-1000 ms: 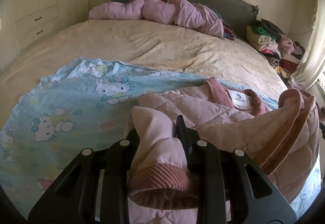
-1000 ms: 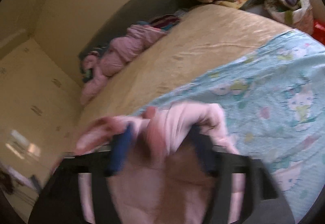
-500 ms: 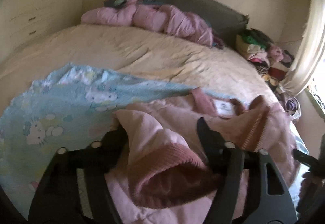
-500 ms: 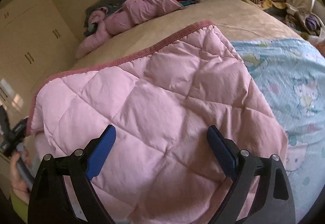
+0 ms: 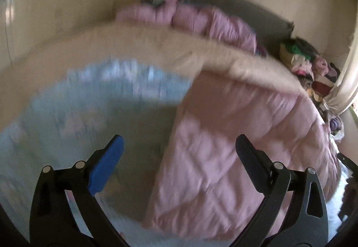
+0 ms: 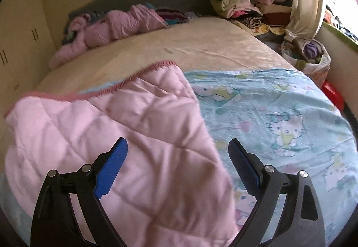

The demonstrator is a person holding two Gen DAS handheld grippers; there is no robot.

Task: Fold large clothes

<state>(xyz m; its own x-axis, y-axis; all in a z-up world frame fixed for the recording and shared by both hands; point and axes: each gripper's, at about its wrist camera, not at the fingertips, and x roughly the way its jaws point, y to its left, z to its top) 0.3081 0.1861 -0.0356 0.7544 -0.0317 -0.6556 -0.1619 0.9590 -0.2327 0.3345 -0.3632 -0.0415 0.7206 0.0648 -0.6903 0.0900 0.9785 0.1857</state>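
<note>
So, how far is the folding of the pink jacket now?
Done: the pink quilted jacket lies folded over on the blue cartoon sheet. In hand: nothing; the left gripper is opening with nothing between its pads, and the right gripper is open. Left: probably another fold; sleeves hidden.

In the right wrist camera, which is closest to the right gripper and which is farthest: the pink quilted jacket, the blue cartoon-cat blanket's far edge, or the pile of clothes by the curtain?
From the right gripper:
1. Pink quilted jacket, right under the open jaws, lower left.
2. Far edge of the blue cartoon-cat blanket, mid-bed, to the right.
3. Pile of clothes by the curtain, past the bed, upper right corner.
</note>
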